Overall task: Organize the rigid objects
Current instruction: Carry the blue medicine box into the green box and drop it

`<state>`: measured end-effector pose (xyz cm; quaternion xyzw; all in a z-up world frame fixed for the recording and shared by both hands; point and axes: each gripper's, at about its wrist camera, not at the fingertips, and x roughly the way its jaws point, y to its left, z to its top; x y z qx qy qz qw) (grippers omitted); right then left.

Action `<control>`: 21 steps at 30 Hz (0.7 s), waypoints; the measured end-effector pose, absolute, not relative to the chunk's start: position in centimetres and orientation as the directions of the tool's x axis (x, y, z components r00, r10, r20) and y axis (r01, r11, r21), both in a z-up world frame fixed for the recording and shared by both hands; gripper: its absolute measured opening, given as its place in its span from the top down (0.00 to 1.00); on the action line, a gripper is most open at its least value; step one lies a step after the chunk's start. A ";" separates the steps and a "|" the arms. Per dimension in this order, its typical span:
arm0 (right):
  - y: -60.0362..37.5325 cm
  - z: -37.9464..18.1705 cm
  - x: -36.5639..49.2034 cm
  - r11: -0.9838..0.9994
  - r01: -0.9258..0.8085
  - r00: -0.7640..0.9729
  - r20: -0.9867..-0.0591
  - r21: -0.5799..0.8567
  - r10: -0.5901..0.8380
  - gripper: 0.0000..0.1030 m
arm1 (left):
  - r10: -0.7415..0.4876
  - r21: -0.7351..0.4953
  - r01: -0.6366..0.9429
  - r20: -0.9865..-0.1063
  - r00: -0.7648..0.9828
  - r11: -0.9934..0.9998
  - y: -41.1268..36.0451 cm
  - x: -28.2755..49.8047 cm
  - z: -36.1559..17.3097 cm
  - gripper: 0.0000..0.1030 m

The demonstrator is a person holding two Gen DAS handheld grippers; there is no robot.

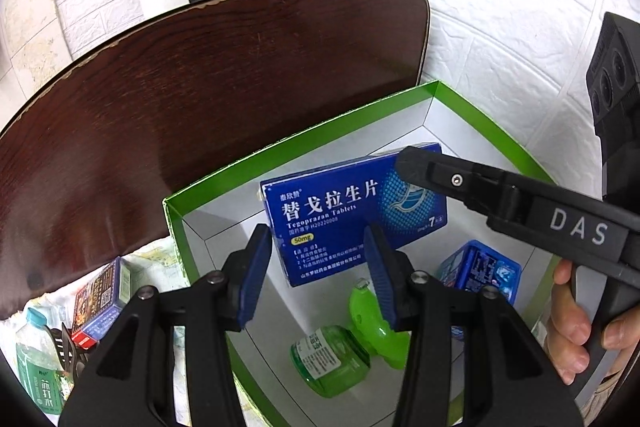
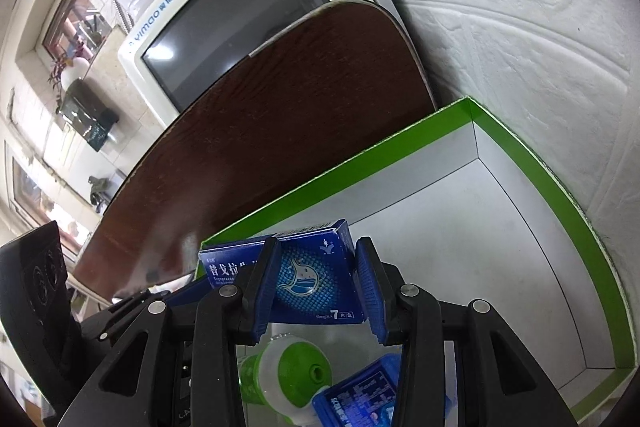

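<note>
In the left wrist view, the left gripper [image 1: 318, 269] hangs with jaws spread and nothing between them over the green-rimmed box [image 1: 304, 141]. The blue tablet carton [image 1: 344, 223] is held above the box's floor by the right gripper [image 1: 416, 167] — gripped at its right end. A green bottle [image 1: 332, 359] and a small blue pack [image 1: 480, 271] lie near the box's near edge.

In the right wrist view, the right gripper [image 2: 316, 285] is clenched on the carton [image 2: 308, 275], just inside the box's left wall [image 2: 340, 179].
</note>
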<state>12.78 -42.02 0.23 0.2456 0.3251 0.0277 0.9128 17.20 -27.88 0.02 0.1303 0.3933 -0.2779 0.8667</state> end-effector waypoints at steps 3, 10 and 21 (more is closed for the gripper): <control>-42.2 -0.2 13.2 0.874 0.115 0.780 -0.588 0.472 0.214 0.60 | -0.372 0.008 0.583 -0.763 0.529 0.812 -28.0 17.5 -0.4 0.54; -42.4 -1.1 13.6 0.862 0.123 0.770 -0.596 0.491 0.230 0.60 | -0.331 0.047 0.575 -0.778 0.535 0.817 -28.2 17.5 -1.5 0.55; -42.7 -0.8 13.1 0.878 0.146 0.802 -0.574 0.455 0.164 0.61 | -0.347 -0.006 0.527 -0.758 0.552 0.850 -24.1 16.3 -0.4 0.53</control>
